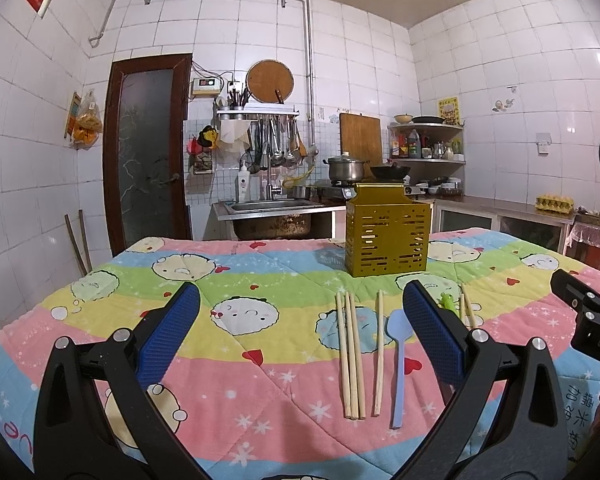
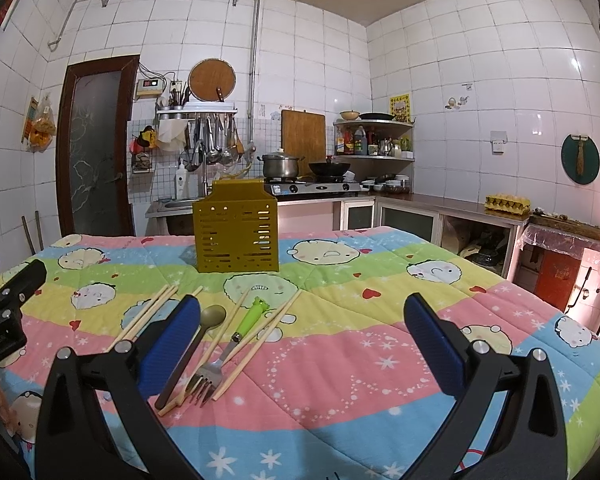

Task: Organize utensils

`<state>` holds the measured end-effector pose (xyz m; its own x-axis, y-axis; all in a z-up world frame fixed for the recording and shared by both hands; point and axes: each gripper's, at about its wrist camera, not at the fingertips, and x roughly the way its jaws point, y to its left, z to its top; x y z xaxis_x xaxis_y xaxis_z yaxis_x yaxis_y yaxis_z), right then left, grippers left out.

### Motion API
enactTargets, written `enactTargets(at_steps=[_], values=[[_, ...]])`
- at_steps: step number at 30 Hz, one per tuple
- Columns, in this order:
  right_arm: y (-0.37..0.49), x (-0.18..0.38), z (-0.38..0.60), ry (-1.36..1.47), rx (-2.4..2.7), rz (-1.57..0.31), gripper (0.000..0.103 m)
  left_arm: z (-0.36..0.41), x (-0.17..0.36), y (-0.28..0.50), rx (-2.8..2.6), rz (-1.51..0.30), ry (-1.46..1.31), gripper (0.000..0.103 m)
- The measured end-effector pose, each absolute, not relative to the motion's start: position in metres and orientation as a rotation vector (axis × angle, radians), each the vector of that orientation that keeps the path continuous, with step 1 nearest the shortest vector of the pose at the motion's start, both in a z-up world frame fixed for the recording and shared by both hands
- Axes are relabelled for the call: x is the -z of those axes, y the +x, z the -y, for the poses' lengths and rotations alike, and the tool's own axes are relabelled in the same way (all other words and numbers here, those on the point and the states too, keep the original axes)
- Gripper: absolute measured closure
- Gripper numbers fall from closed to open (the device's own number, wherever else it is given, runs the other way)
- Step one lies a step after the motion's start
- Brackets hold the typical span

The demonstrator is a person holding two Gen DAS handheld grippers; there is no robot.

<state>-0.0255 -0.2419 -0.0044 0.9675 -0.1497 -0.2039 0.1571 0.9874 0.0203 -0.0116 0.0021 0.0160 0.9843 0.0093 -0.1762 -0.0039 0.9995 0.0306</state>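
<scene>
L gripper (image 1: 300, 332): jaws spread wide, nothing between them, hovering above the quilt (image 1: 260, 392). Just R of its centreline lie three chopsticks (image 1: 351, 356) side by side, then a single chopstick (image 1: 379, 354), then the blue spoon (image 1: 398, 364), bowl end away; long axes all run roughly along the gripper's view, toward the gold holder (image 1: 387, 232) standing upright farther back. R gripper (image 2: 300, 332): also spread, empty. Its nearest pieces sit by its L finger: dark spoon (image 2: 198, 344), green-handled fork (image 2: 236, 340), more chopsticks, slanted. My read: L is nearer the chopstick trio and blue spoon; R is nearer the fork. Holder (image 2: 236, 236) sits ahead-left of R.
</scene>
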Motion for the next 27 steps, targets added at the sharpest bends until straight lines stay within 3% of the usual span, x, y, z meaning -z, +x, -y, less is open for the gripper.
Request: enactTargets(at_steps=[27], values=[[-0.018, 0.007, 0.248, 0.079, 0.169, -0.241, 0.004, -0.007, -0.003, 0.009, 0.043, -0.297, -0.010, 0.005]])
